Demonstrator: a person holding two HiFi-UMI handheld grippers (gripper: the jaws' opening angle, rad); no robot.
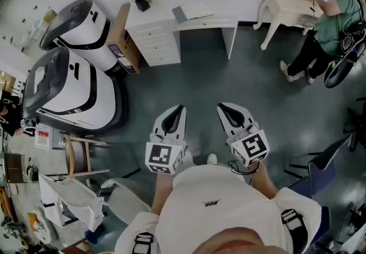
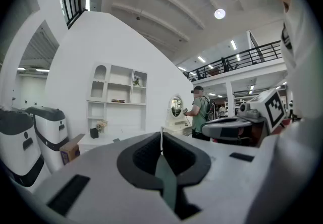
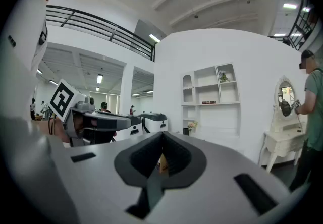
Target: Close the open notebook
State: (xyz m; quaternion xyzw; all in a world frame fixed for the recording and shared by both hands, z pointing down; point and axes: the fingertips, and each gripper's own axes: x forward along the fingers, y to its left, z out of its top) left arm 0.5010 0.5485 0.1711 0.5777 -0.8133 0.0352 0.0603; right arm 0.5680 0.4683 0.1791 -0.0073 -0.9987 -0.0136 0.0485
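The notebook [image 1: 193, 12] lies open on top of the white desk [image 1: 160, 16], toward the end away from its drawers. I judge it light, with thin pages that crease easily and a somewhat stiffer cover, so I'd catch the free outer edge of one cover and fold it over. My left gripper [image 1: 181, 108] and right gripper [image 1: 221, 106] hang well short of the desk. Both have their jaws pressed together, holding and touching nothing.

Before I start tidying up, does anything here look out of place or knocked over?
Nothing looks spilled, broken or knocked over. The only thing out of order is the notebook, which lies open on the white desk across the room.
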